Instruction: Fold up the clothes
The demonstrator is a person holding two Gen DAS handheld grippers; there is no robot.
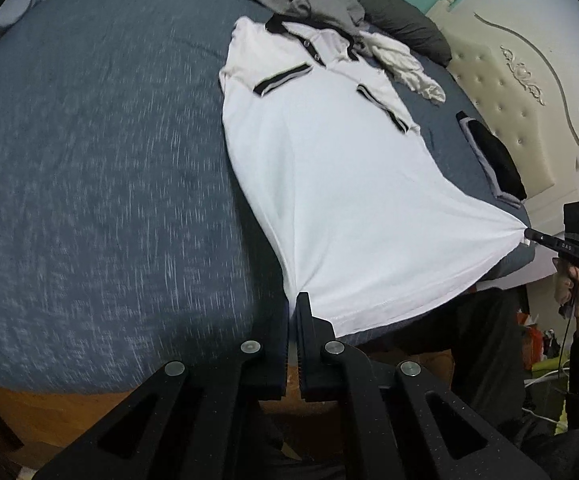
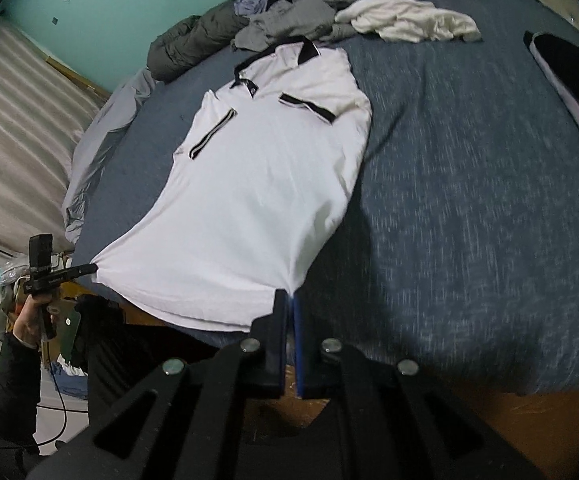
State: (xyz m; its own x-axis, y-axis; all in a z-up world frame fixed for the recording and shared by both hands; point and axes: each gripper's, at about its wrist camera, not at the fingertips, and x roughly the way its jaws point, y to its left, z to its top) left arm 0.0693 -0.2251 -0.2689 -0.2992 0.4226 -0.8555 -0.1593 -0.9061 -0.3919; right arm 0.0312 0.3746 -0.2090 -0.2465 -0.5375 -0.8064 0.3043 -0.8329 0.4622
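A white polo shirt (image 1: 329,168) with a black collar and black-trimmed sleeves lies face up on the blue bed (image 1: 89,140), both sleeves folded in over the chest. My left gripper (image 1: 294,300) is shut on the hem's left corner at the bed's near edge. My right gripper (image 1: 526,233) pinches the other hem corner, and the hem is stretched taut between them. In the right wrist view the shirt (image 2: 249,184) runs away from my right gripper (image 2: 289,296), with the left gripper (image 2: 94,268) shut on the far corner.
A heap of grey clothes (image 2: 301,4) and a crumpled white garment (image 2: 409,20) lie beyond the collar, in front of dark bedding. A folded black and grey garment (image 1: 493,160) rests near the cream headboard (image 1: 509,80). Wooden floor lies below the bed edge.
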